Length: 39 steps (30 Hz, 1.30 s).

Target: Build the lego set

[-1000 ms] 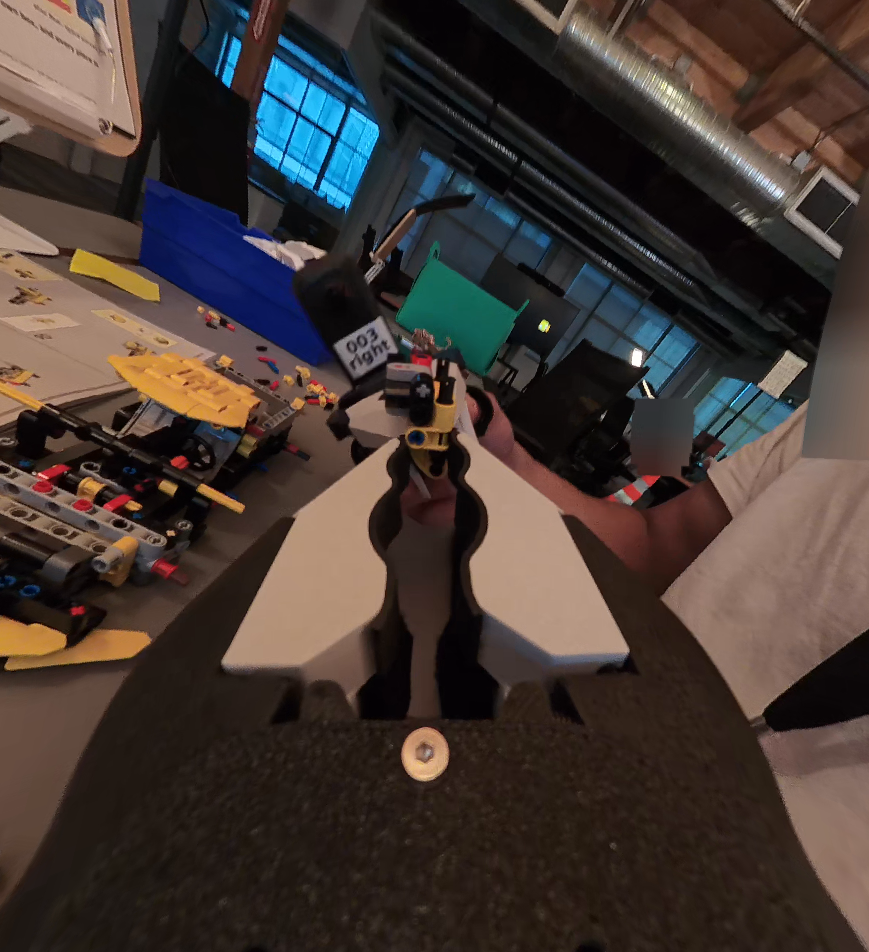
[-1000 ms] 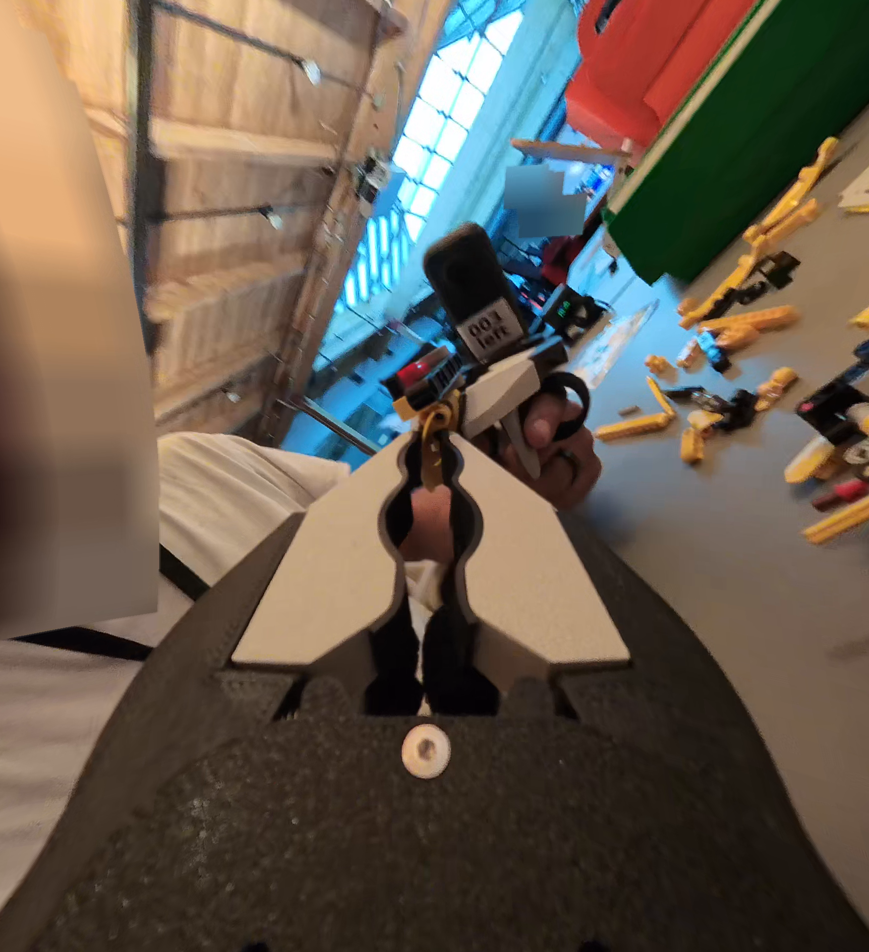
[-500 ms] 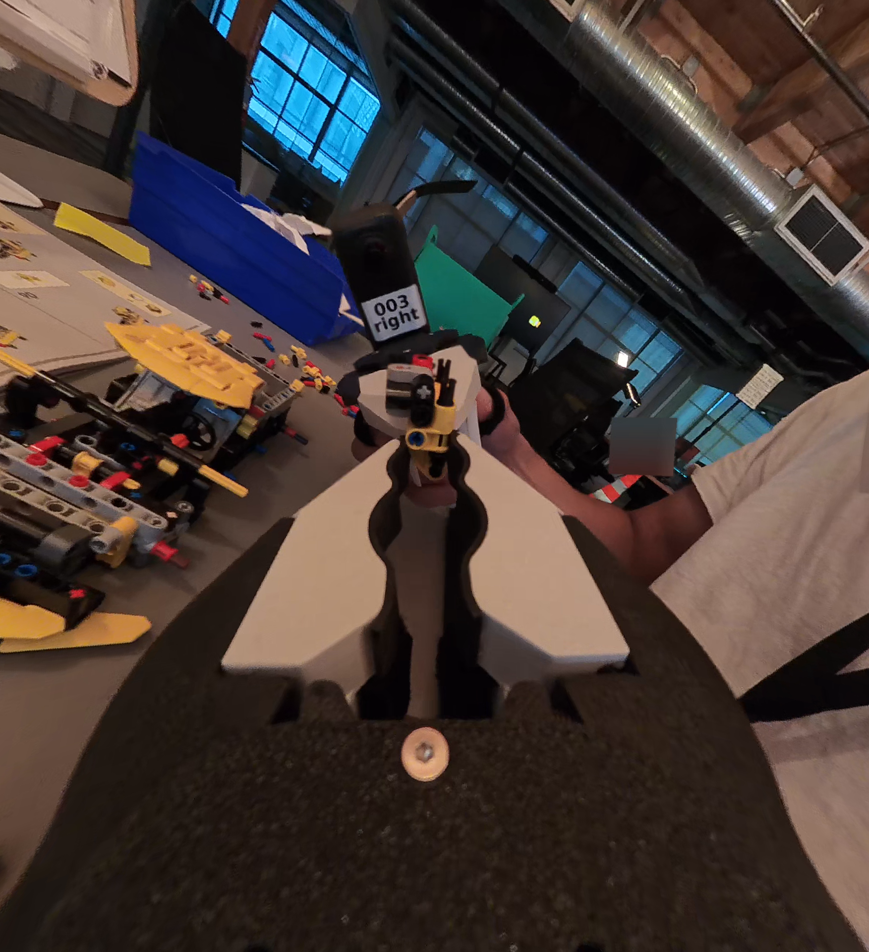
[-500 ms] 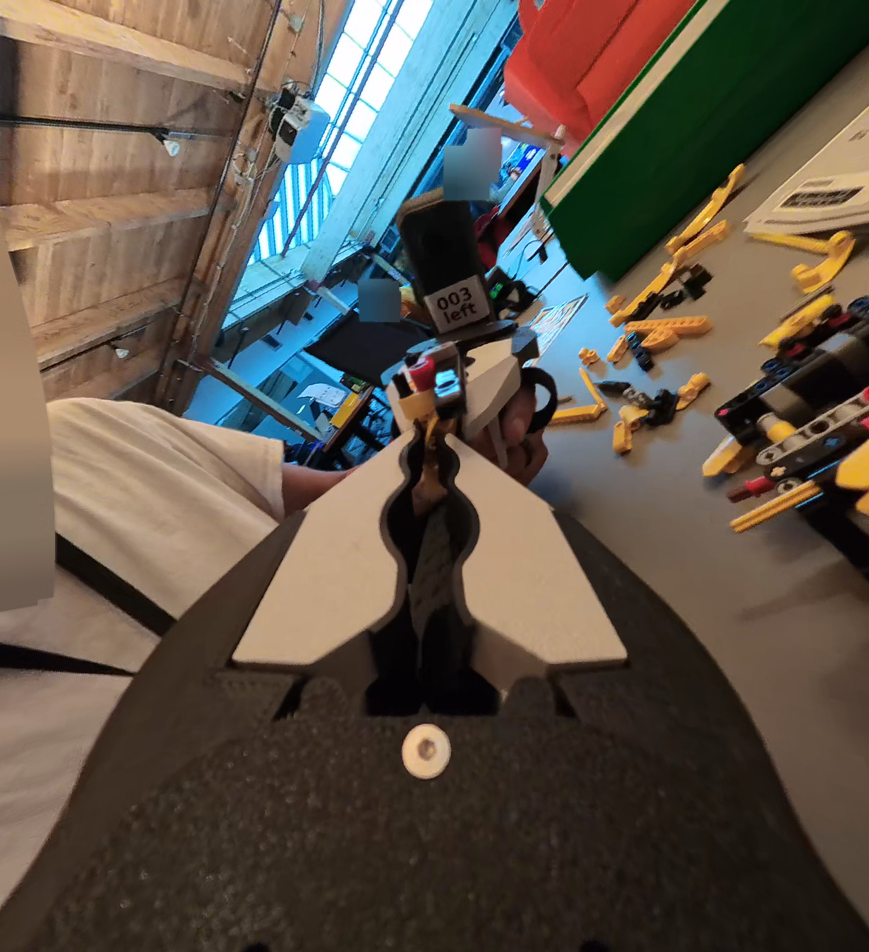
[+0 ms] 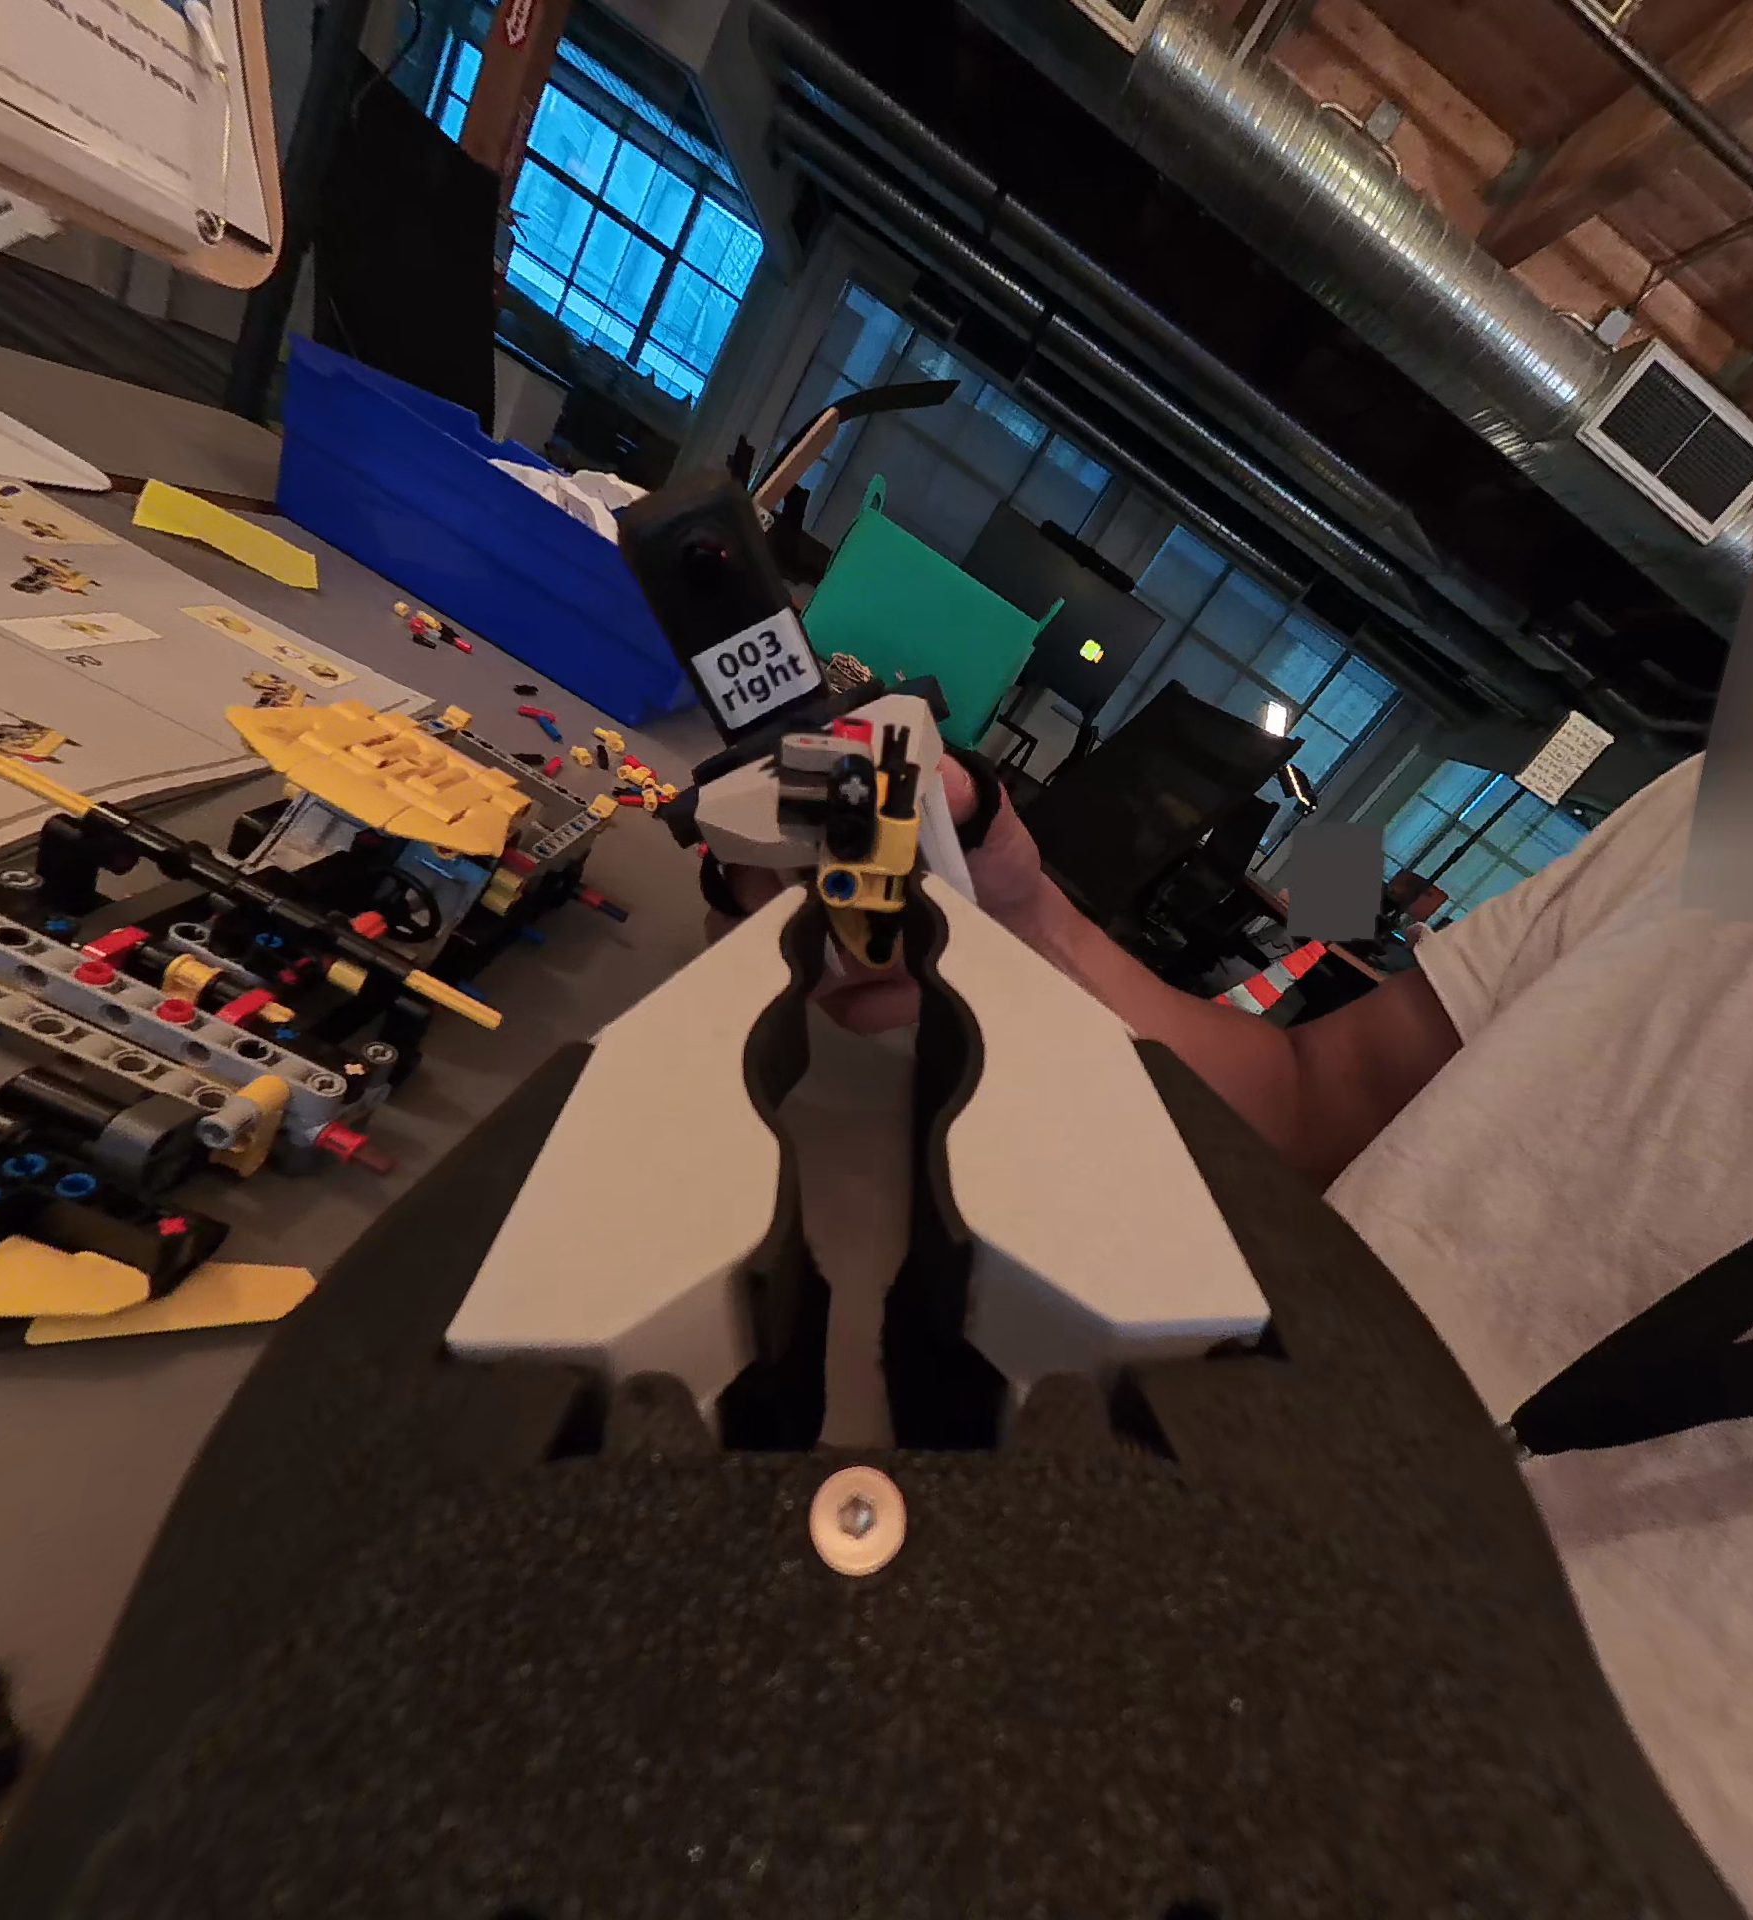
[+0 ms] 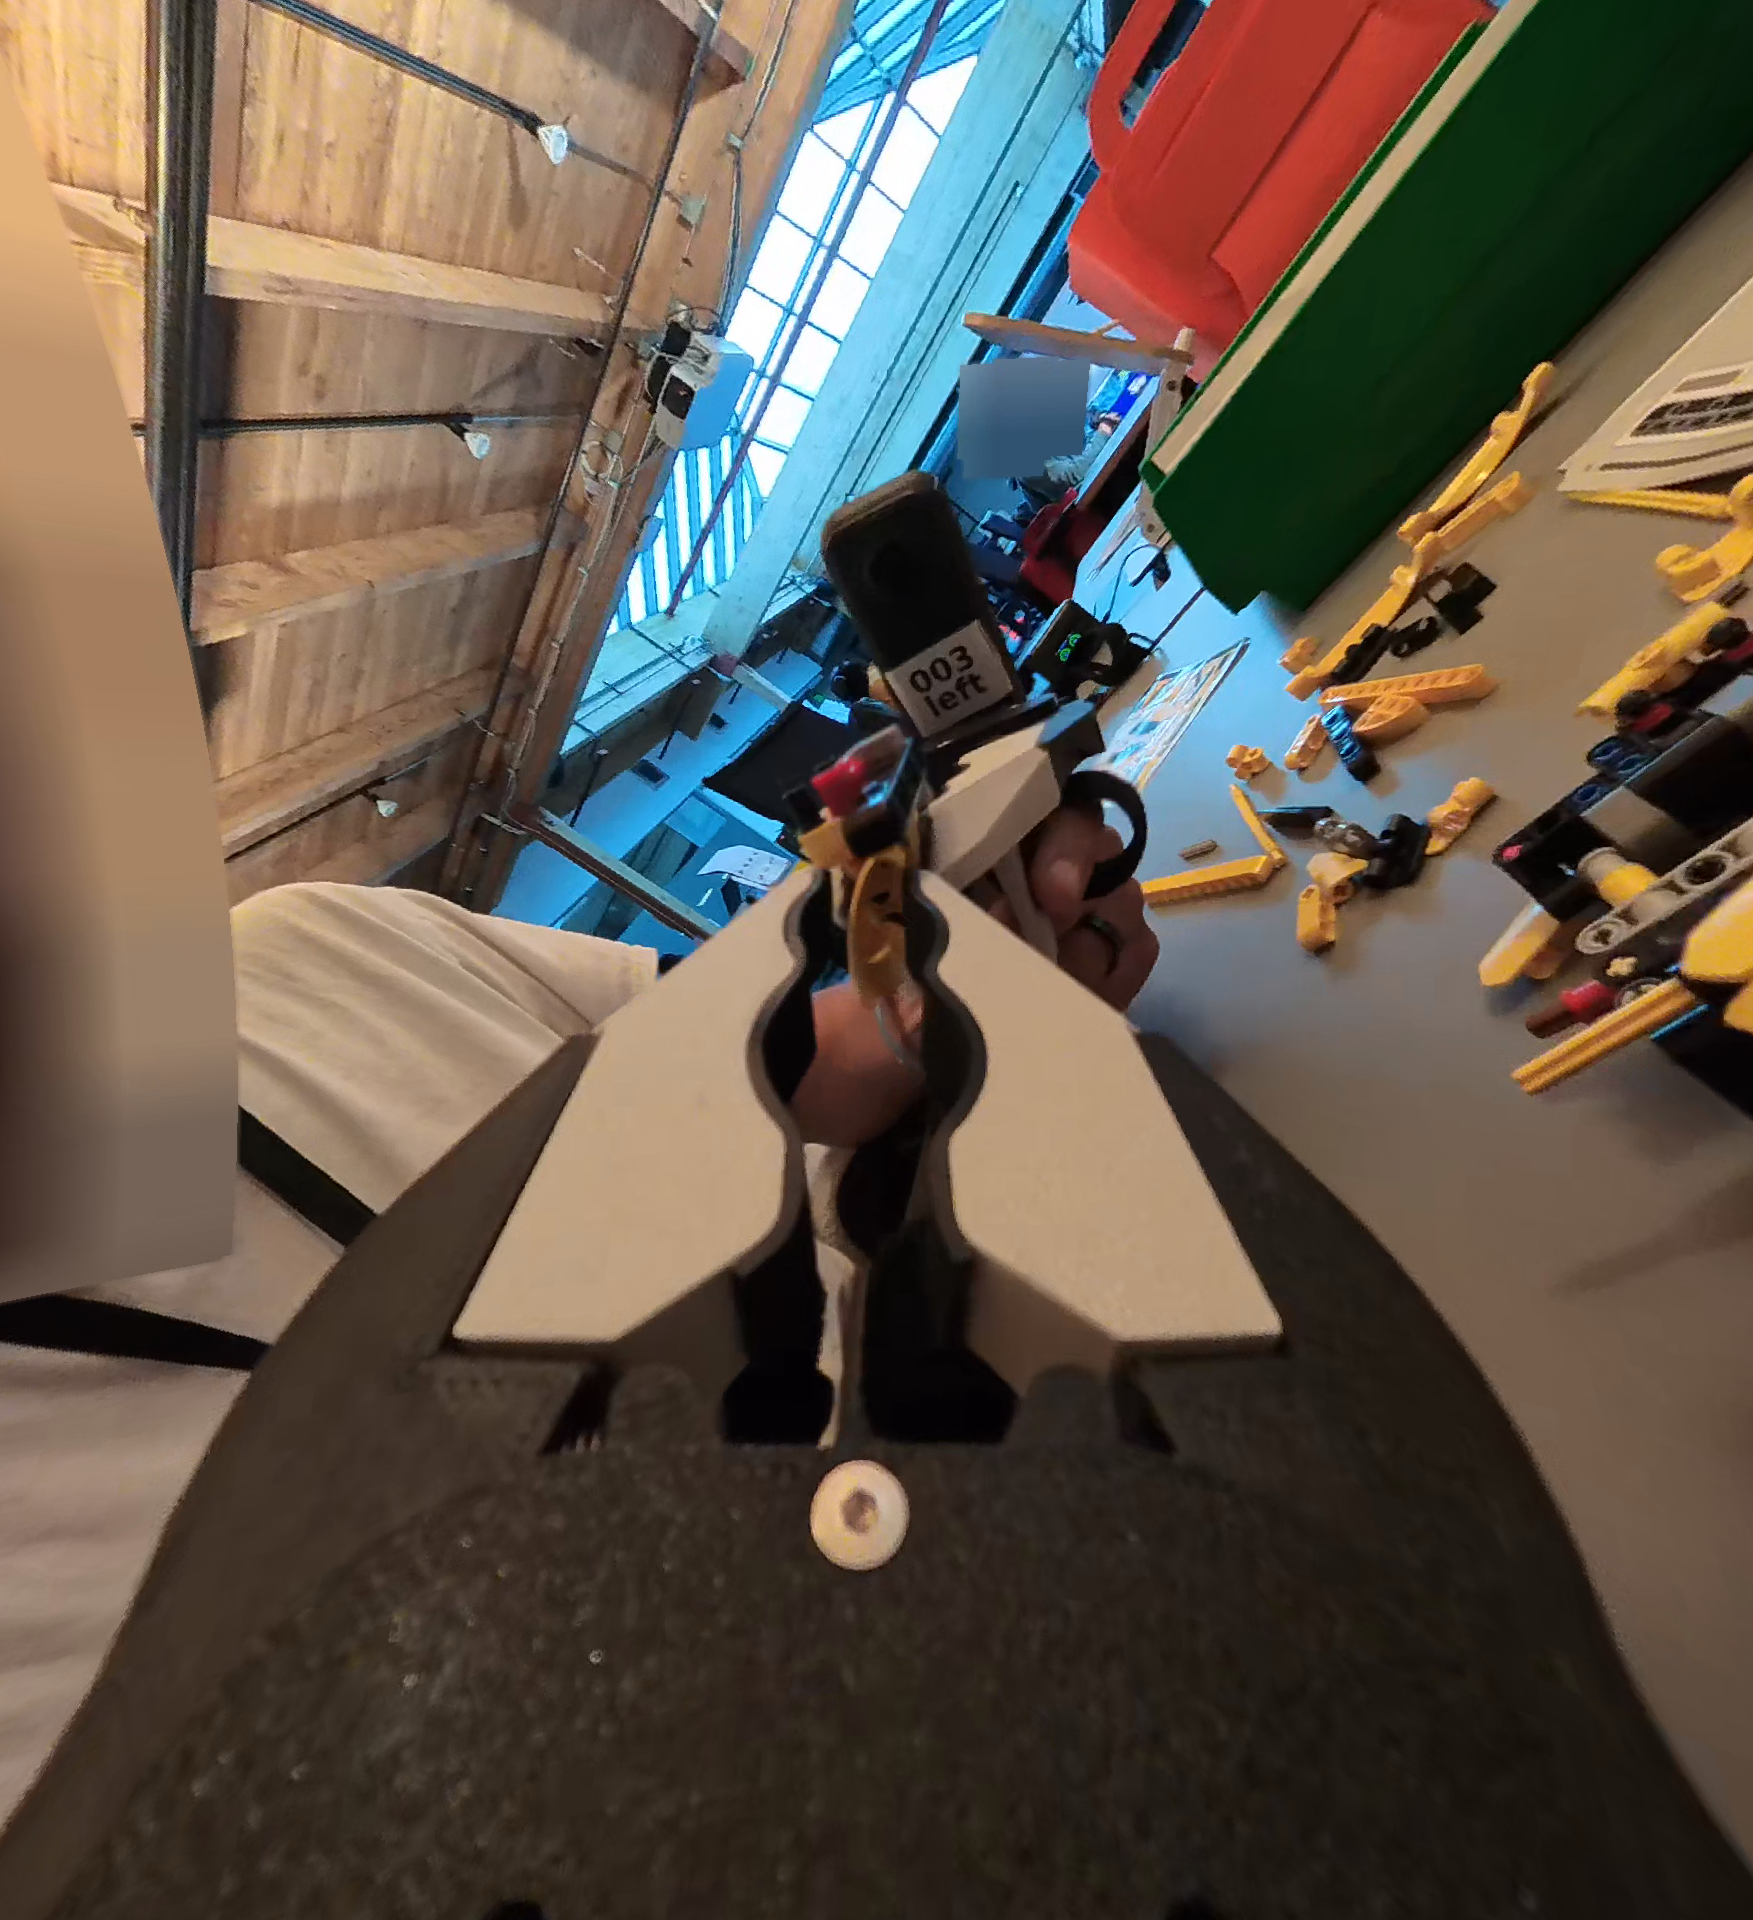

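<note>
Jaws of both grippers pinch 1 lego subassembly [image 5: 856,842] above table [image 5: 41,1455].

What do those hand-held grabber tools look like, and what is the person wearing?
Each gripper, left and right, has two pale grey wedge fingers with wavy black inner edges on a grainy black body with one screw. A black camera with a white label rides on top. The person wears a white T-shirt.

Yellow-and-black sub-assembly [image 5: 867,852]; blue bin [image 5: 456,530]; green bin [image 6: 1454,343].

An industrial loft workshop: exposed silver metal duct [image 5: 1391,208], wooden ceiling beams [image 6: 352,281], large gridded windows [image 5: 623,249], grey tabletop [image 5: 581,665].
</note>
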Tool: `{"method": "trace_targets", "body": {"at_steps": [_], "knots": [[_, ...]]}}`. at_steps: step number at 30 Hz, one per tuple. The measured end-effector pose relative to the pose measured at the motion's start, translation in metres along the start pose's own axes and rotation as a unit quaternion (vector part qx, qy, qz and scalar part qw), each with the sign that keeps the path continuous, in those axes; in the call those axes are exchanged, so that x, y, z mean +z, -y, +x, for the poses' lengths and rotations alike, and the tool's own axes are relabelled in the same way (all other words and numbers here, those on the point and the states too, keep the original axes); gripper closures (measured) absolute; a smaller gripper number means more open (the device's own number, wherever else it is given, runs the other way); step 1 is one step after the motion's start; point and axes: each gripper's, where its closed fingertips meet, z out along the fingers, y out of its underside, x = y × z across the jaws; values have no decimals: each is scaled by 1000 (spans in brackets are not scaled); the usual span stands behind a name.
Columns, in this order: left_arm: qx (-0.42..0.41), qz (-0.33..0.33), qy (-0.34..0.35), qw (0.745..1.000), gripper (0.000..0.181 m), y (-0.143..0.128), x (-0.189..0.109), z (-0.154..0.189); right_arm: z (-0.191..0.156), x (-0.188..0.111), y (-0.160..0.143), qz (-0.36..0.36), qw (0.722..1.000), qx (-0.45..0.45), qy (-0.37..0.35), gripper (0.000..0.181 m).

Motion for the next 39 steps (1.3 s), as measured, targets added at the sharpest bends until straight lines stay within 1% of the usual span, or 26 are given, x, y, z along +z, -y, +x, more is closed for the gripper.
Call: {"method": "trace_targets", "body": {"at_steps": [6,13,15,17,19,22,24,27,28,29,31,34,37,38,39], "knots": [[-5,-5,-3,1000,167,-3,1,1,2,-1,-3,-7,1000,-14,-14,174],[-20,-22,1,1000,168,-11,3,-3,9,-2,-8,-30,995,-75,-65,175],[-14,-24,-2,1000,167,-12,4,-1,6,-2,-10,-29,995,-76,-53,175],[-22,-22,3,1000,167,-11,4,-4,9,-2,-7,-20,995,-72,-60,175],[-27,-14,9,999,167,-8,3,-7,11,-1,-4,-13,995,-75,-71,174],[-53,7,-3,999,167,-1,1,-8,10,1,3,3,993,-88,-77,172],[-68,35,-13,997,167,9,-3,-7,7,3,4,7,992,-104,-73,166],[-108,79,-27,991,167,21,-12,-11,12,6,-1,-12,977,-177,-122,163],[-114,86,-29,989,167,23,-14,-12,7,9,2,1,973,-198,-119,164],[-112,87,-32,989,167,23,-14,-11,1,12,5,13,972,-207,-112,167],[-105,81,-36,990,167,22,-12,-7,0,14,7,21,976,-192,-104,174],[-108,73,-41,991,167,18,-8,-5,-1,15,5,19,980,-175,-92,175],[-105,48,-52,992,166,11,-6,0,-3,10,-2,-27,979,-177,-100,175],[-102,43,-56,992,161,10,-5,3,-5,7,-4,-50,976,-186,-105,175],[-99,39,-52,993,153,9,-5,2,-2,1,-5,-77,968,-200,-130,175]]}}
